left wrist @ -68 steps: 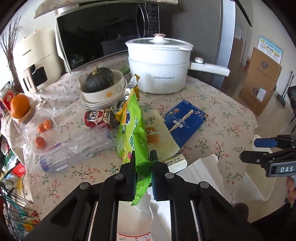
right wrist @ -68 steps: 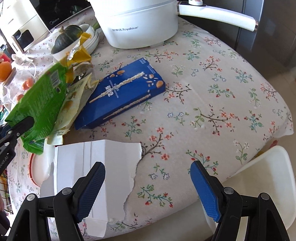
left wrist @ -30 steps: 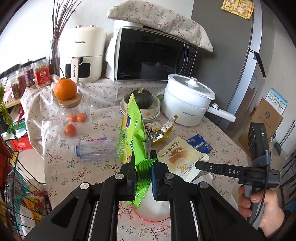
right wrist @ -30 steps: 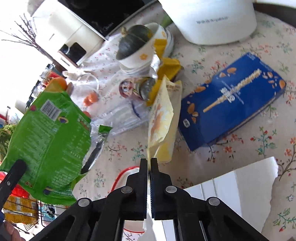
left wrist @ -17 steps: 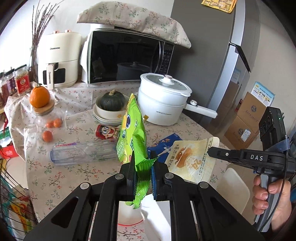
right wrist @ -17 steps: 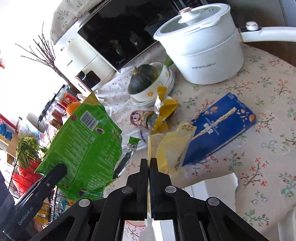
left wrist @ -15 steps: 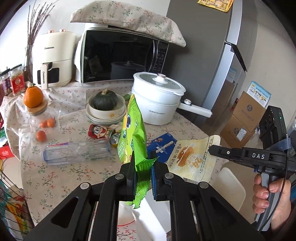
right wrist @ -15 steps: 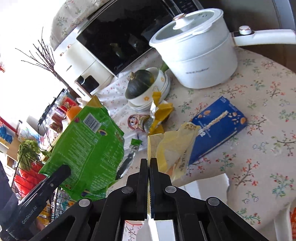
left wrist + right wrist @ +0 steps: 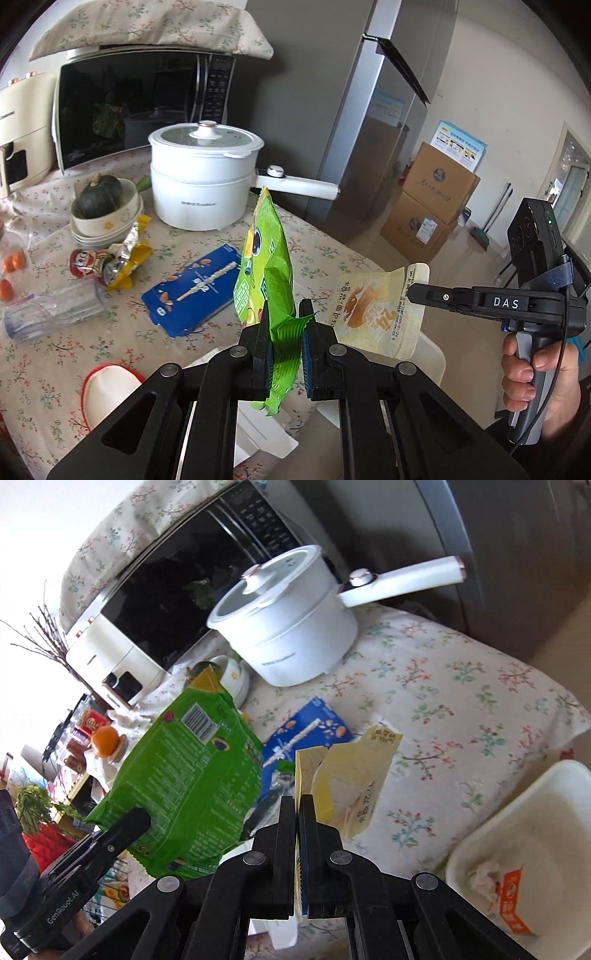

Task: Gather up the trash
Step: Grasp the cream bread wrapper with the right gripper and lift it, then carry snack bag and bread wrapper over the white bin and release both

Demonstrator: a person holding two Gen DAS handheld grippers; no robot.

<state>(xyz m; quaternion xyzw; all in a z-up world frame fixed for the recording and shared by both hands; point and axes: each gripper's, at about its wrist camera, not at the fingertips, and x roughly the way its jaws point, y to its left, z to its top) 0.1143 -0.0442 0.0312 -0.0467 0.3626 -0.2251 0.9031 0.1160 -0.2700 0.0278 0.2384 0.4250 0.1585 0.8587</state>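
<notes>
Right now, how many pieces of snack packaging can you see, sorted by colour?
Green: 1, green snack bag in left gripper
Yellow: 2, yellow pouch in right gripper; yellow foil wrapper
Blue: 1, blue biscuit box
Total: 4

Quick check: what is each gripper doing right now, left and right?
Left gripper: shut on the green snack bag.
Right gripper: shut on the yellow snack wrapper.

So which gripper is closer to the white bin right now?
Right. The right gripper, shut on the yellow wrapper, hangs just beside the white bin. The left gripper, clamping the green bag, is further off, over the table.
</notes>
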